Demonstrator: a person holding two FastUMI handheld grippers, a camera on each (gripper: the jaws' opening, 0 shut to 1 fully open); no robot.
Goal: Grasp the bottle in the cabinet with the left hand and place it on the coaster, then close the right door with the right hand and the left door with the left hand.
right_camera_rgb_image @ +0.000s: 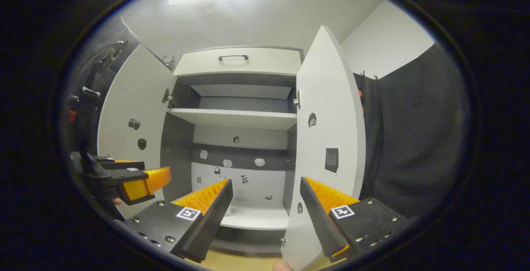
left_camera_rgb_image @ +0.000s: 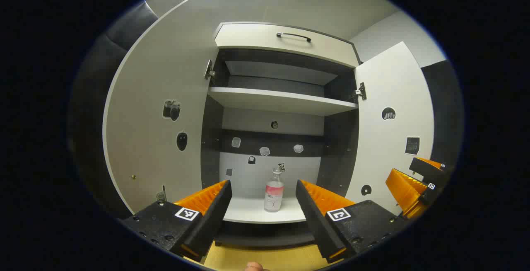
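The left gripper (left_camera_rgb_image: 263,209) is held level with its two fingers spread wide apart, gripping nothing. The right gripper (right_camera_rgb_image: 265,209) is likewise level, fingers parted wide and empty. In the left gripper view, the right gripper sits off to its right side.

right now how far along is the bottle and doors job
Nothing looks done yet. The bottle stands upright on the cabinet's lower shelf, and the left door and right door are wide open. In hand: the left gripper is open and lined up with the bottle, short of it. The right gripper is open beside the right door. Left: grasp, place on the coaster, close both doors.
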